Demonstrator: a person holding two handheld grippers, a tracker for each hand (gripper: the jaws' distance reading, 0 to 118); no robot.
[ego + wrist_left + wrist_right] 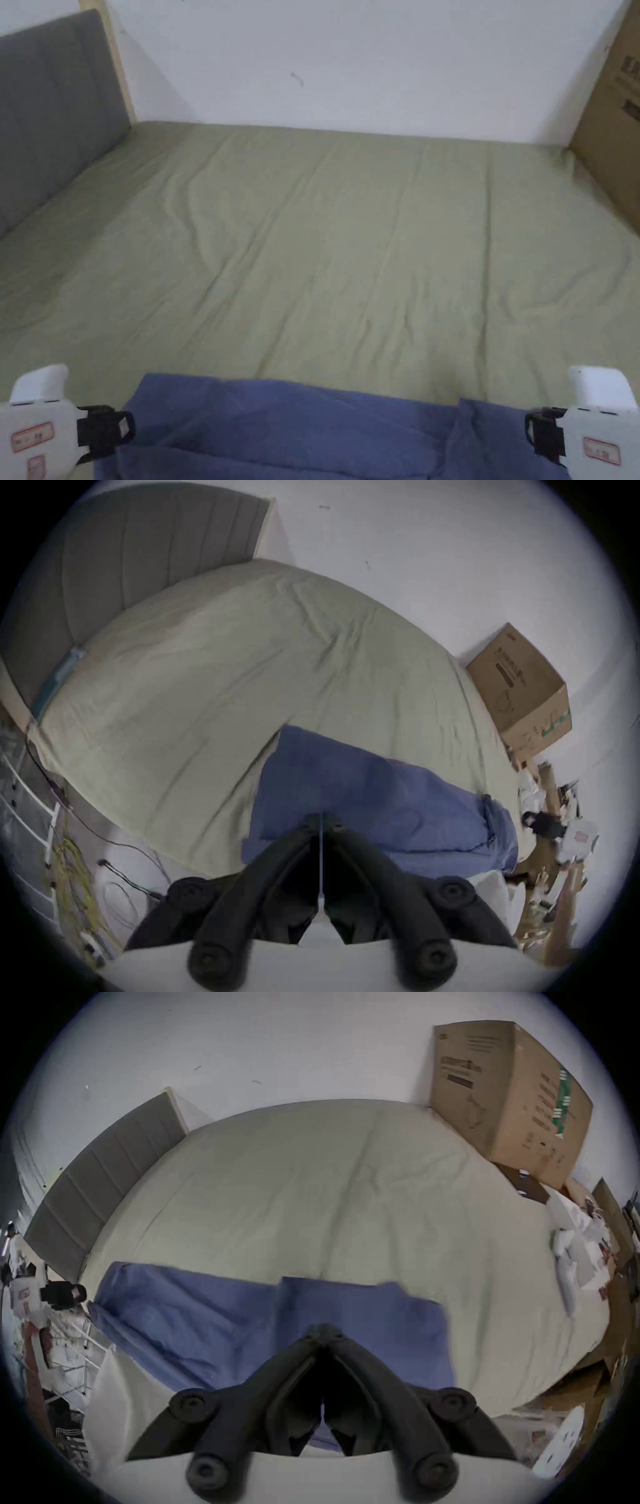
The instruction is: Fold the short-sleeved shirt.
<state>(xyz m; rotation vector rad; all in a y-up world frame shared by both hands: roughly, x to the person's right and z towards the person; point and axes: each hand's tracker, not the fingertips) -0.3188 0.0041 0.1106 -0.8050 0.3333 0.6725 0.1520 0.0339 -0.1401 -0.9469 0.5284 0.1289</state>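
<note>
As I looked down from the head view, the blue short-sleeved shirt point(325, 431) lay along the near edge of the bed point(350, 250), on its olive-green sheet. My left gripper point(128, 428) stood at the shirt's left end and my right gripper point(530, 431) at its right end, each black tip at the cloth's edge; whether either one pinched fabric I could not tell from here. A grey headboard point(50, 106) stood at the left, a cardboard box point(615, 119) at the right.

Left gripper view: my own jaws met at the tips, drawn to a hairline gap, above the shirt's near left part. I could not tell whether cloth lay between them. The shirt stretched rightward toward my other gripper, held off the bed's right corner. The box sat at the bed's far right corner; cables point(76, 892) trailed on the floor at the left.

Right gripper view: my own jaws stood pressed together at the tips, with blue cloth showing low between their bases. White bits of packaging point(575, 1265) lay on the bed's right edge.
</note>
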